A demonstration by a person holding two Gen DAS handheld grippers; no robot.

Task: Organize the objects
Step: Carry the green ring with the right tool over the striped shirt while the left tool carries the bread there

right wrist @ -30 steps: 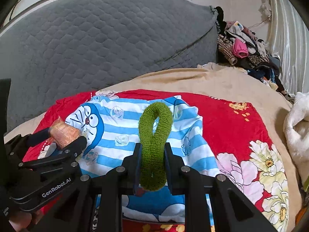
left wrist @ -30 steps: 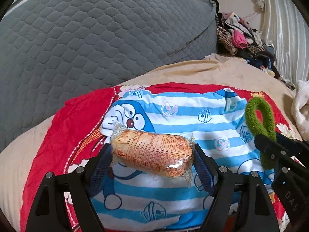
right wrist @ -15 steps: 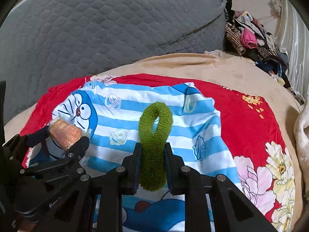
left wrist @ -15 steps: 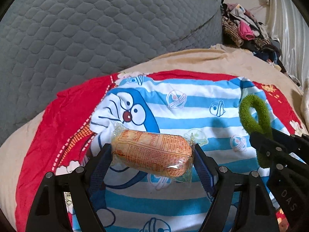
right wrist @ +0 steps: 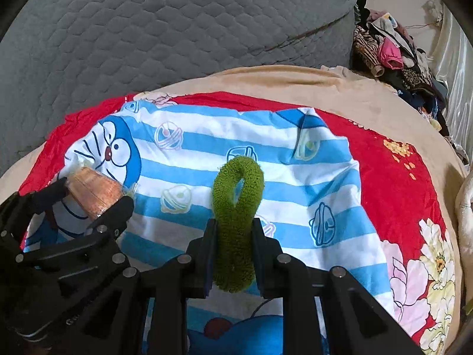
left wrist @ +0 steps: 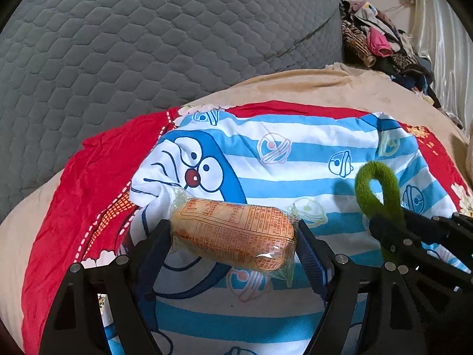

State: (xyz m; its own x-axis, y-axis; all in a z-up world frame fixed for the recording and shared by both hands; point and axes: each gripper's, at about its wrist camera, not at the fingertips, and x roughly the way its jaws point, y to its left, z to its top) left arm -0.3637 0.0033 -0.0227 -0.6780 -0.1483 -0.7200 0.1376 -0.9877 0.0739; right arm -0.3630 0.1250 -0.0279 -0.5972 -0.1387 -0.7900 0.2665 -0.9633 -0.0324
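My left gripper (left wrist: 233, 236) is shut on an orange wrapped snack pack (left wrist: 233, 233), held crosswise above the blue-and-white striped Doraemon cloth (left wrist: 295, 162). My right gripper (right wrist: 233, 233) is shut on a green fuzzy hair tie (right wrist: 236, 204), its loop standing up between the jaws over the same cloth (right wrist: 236, 145). The hair tie (left wrist: 381, 192) and right gripper show at the right of the left wrist view. The snack pack (right wrist: 94, 192) and left gripper show at the left of the right wrist view.
The cloth lies on a red flowered sheet (right wrist: 399, 183) over a tan blanket (right wrist: 295, 80). A grey quilted headboard cushion (left wrist: 147, 44) rises behind. A heap of clothes (right wrist: 393, 53) sits at the far right by a pale curtain (left wrist: 443, 44).
Both grippers have moved forward and lower over the Doraemon cloth, still holding their objects. The cloth looks nearer and larger in both views.
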